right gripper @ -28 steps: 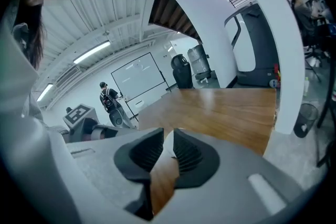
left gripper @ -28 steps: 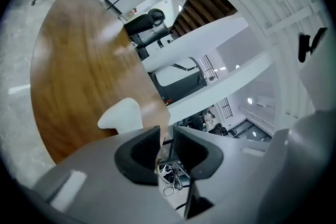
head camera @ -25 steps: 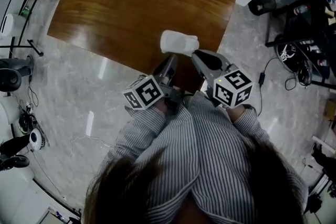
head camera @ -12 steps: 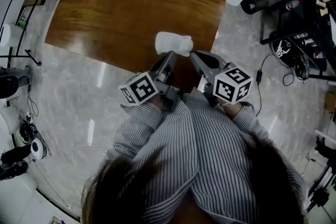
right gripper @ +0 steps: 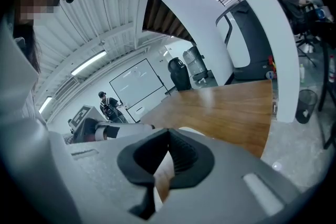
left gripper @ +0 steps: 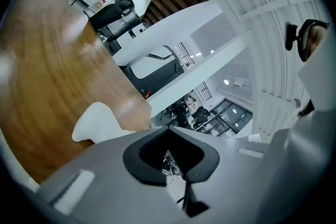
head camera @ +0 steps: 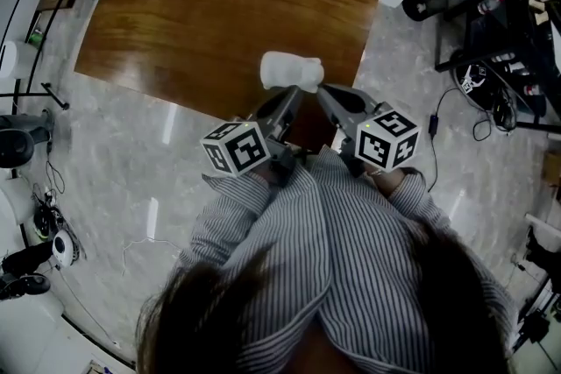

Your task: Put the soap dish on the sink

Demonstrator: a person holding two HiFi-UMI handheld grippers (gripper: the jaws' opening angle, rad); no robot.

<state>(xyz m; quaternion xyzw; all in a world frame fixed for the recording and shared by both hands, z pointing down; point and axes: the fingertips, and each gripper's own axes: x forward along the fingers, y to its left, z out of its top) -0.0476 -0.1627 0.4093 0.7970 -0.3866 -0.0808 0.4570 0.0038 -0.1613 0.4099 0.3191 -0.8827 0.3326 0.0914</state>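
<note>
head view: soap dish on wood table over marble floor; left gripper and right gripper fingers closed, empty.

Head view: dim and underexposed, with the corners darkened. Overhead light leaves soft white glare streaks on the wooden table and the marble floor. The soap dish is a washed-out white patch with little surface detail. Gripper views: bright, lit by ceiling strip lamps, with heavy fisheye bending and black corners. The left gripper and right gripper are soft and out of focus near the lens
</note>
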